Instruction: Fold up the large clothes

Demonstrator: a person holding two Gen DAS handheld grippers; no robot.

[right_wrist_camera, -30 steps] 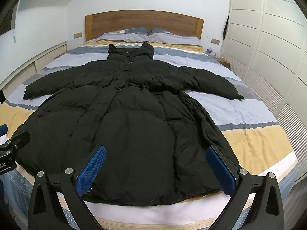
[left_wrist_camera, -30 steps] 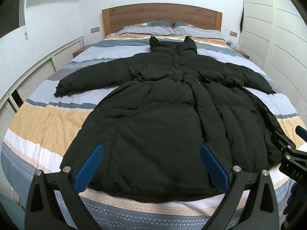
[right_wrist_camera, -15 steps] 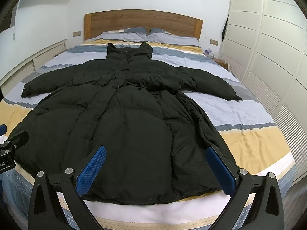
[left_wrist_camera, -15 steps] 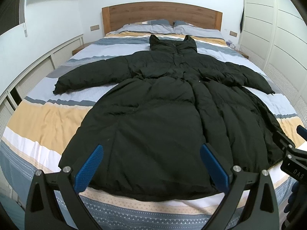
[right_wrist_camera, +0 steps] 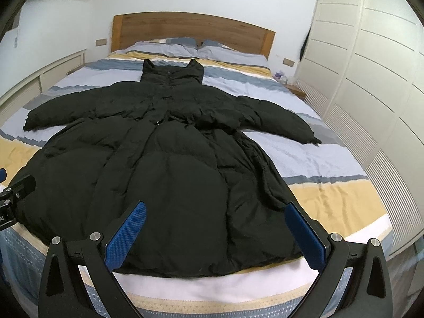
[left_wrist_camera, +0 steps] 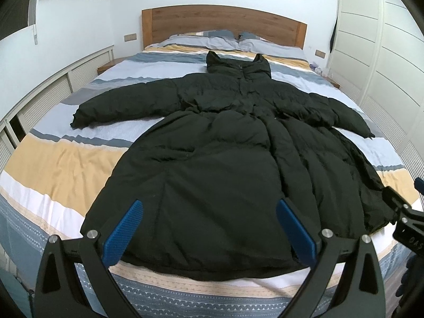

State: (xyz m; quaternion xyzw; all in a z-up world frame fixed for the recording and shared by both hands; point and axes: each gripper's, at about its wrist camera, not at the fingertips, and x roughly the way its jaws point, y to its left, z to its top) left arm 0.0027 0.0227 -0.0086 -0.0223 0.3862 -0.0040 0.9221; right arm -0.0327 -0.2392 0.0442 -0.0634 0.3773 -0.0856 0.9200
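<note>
A long black puffer coat lies flat and face up on the striped bed, collar toward the headboard, both sleeves spread out sideways, hem at the near edge. My left gripper hovers open above the hem's left half, blue pads wide apart with nothing between them. Over the hem's right half my right gripper is likewise open and empty. Each gripper's body shows at the edge of the other's view.
A wooden headboard and two pillows are at the far end. White wardrobe doors run along the right side, low white slatted cabinets along the left. A small nightstand sits at the far right.
Both grippers have drifted slightly, so the coat sits a little lower and farther in each view. The coat itself has not moved and the jaws stay wide.
</note>
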